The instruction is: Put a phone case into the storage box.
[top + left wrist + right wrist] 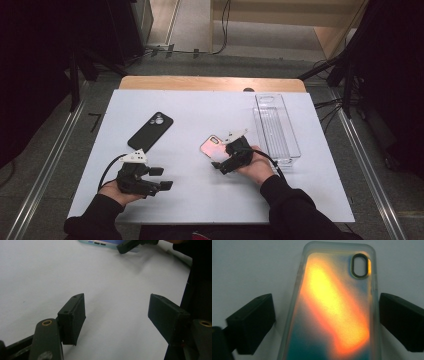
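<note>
In the right gripper view the 2 black fingers (pixel 252 325) of the right gripper (pixel 327 322) stand apart on either side of the iridescent case (pixel 332 310), one at each long edge. A strip of bench shows between the left finger and the case's clear rim; the other finger sits just beside the opposite rim, and whether it touches I cannot tell. Neither finger presses the case. The case lies flat with its back up, glowing orange and yellow over teal, and its camera cutout (pixel 360 265) sits at the far end, away from the fingers.

From the high view the right gripper (pixel 223 161) is low over the near end of the case (pixel 212 146), which lies on the white bench (pixel 200 200) a little right of centre. The right hand (pixel 257 167) grips the tool from behind, its dark sleeve running off the bottom edge.

The left gripper (pixel 116 320) has its fingers (pixel 72 317) wide apart with bare bench between them, holding nothing. In the high view it (pixel 162 178) rests near the bench's front left, well apart from the case, with the left hand (pixel 117 192) behind it.

A black case (pixel 150 131) lies back-up on the bench to the left of centre, beyond the left gripper and well apart from the iridescent one. A clear tray (pixel 276 127) stands lengthwise along the right side of the bench, near the right hand
</note>
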Available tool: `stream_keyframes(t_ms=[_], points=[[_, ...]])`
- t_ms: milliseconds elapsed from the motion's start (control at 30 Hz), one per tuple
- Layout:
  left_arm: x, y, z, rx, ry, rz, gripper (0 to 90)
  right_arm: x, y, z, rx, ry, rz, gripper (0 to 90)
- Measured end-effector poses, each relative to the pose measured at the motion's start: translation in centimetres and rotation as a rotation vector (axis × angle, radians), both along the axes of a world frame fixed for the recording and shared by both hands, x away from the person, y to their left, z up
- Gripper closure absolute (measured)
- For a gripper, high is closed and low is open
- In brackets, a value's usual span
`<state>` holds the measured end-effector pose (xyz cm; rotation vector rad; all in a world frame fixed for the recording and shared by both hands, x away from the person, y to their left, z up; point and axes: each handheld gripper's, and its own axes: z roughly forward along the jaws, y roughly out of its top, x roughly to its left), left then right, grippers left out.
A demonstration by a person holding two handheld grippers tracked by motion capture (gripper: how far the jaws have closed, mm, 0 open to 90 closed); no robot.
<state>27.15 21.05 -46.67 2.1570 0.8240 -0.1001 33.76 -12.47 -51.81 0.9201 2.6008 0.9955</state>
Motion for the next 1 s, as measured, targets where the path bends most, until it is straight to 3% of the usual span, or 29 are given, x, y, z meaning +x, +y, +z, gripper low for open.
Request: stream_keyframes(t_ms=[100, 600, 633, 1000], points=[[0.0, 0.0, 0.0, 0.0, 0.001, 0.0, 30.4, -0.1, -0.4, -0.1, 0.016, -0.024, -0.008, 12.7], [0.1, 0.0, 0.0, -0.006, 0.011, 0.0, 30.4, -0.1, -0.4, 0.0, 0.026, -0.026, -0.025, 14.5], [0.1, 0.0, 0.0, -0.015, 0.018, 0.007, 30.4, -0.2, -0.3, 0.2, 0.026, -0.012, -0.048, 14.5], [0.3, 0.0, 0.2, -0.019, 0.062, 0.034, 30.4, -0.7, -0.3, 3.0, 0.145, -0.007, -0.074, 14.6]])
